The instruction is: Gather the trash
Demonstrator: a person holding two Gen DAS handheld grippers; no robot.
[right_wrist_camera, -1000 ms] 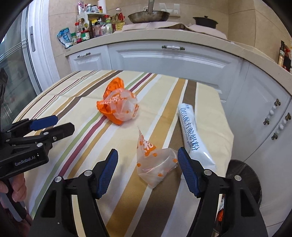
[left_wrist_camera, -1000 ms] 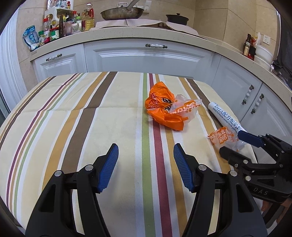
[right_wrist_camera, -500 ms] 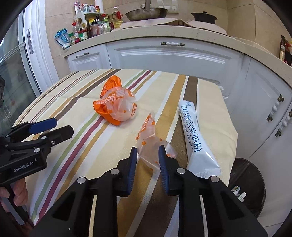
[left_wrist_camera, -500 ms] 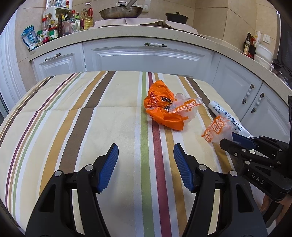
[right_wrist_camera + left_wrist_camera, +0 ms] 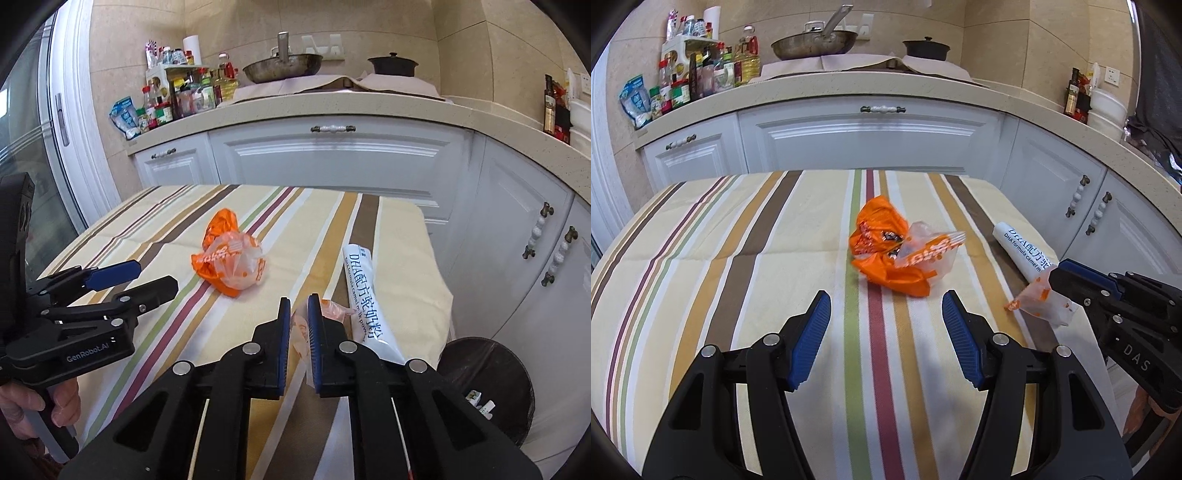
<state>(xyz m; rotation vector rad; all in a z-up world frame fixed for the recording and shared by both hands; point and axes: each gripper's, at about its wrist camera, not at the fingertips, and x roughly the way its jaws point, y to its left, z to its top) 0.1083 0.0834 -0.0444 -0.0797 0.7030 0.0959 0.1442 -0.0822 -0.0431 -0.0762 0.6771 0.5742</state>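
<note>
My right gripper (image 5: 298,306) is shut on a small clear wrapper with orange print (image 5: 301,328) and holds it above the striped table's right side; the wrapper also shows in the left wrist view (image 5: 1039,301), sticking out of that gripper (image 5: 1057,275). A crumpled orange and clear bag (image 5: 897,254) lies mid-table, also in the right wrist view (image 5: 231,264). A white tube-shaped milk powder packet (image 5: 364,299) lies along the right edge, also in the left wrist view (image 5: 1023,253). My left gripper (image 5: 886,317) is open and empty, just short of the orange bag.
A dark round trash bin (image 5: 487,387) with a liner stands on the floor right of the table (image 5: 701,266). White kitchen cabinets (image 5: 871,136) and a counter with bottles, a pan and a pot run behind and to the right.
My right gripper closed on the small wrapper and lifted it off the table, pulling back. The left gripper stayed open and rose slightly.
</note>
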